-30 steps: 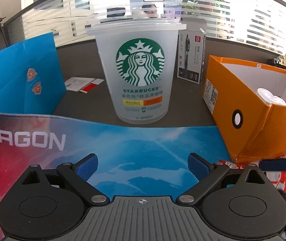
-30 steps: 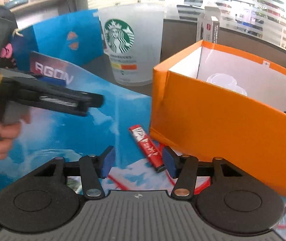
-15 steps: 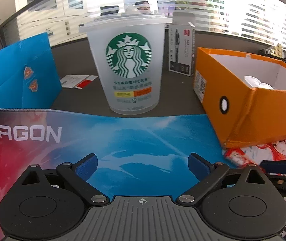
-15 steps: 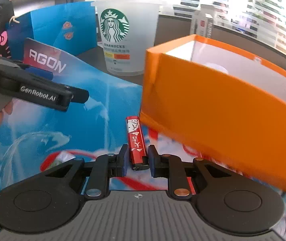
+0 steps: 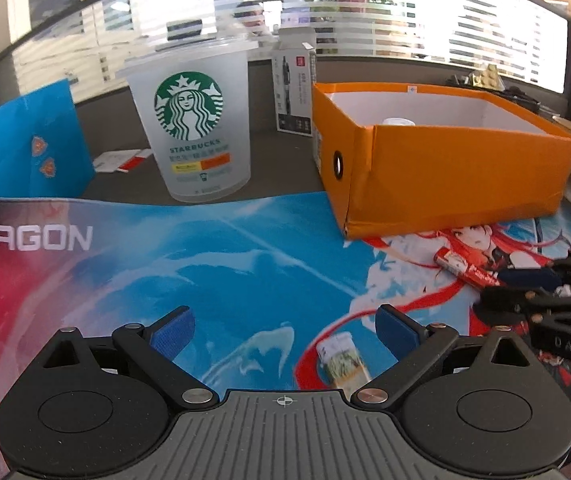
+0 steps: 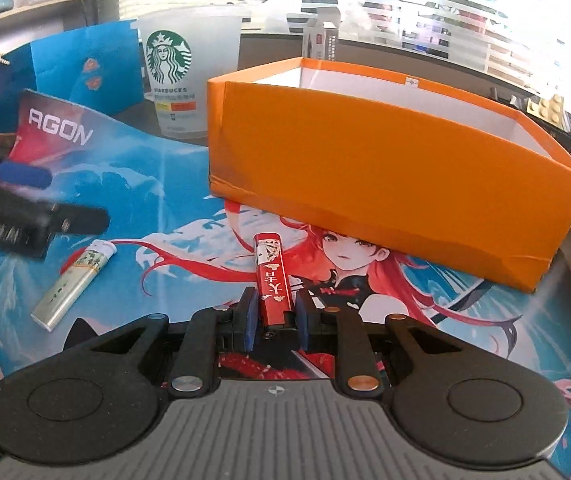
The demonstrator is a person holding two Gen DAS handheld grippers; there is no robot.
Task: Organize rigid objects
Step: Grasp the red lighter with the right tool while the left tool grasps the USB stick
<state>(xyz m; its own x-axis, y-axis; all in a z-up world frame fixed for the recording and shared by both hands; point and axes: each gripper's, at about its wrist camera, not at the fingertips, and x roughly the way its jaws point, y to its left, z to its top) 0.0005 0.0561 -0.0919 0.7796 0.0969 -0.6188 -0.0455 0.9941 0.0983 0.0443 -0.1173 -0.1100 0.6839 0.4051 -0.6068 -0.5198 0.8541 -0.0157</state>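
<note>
this looks like an office: a dark desk (image 5: 277, 168) stands by glass partitions with horizontal blinds (image 5: 365, 20), and a person sits blurred behind the glass. desk clutter fits it: a printed gaming desk mat (image 5: 205, 256), a frosted coffee-shop cup (image 5: 193, 128), a boxed pen set (image 5: 293, 92) and a blue paper bag (image 5: 29, 144).

Layout relative to the box (image 6: 385, 168): the cup (image 6: 183, 68) is set behind-left, the carton (image 6: 321, 42) behind, two lighters (image 6: 271, 280) (image 6: 73, 284) before it on the mat (image 6: 165, 208).
</note>
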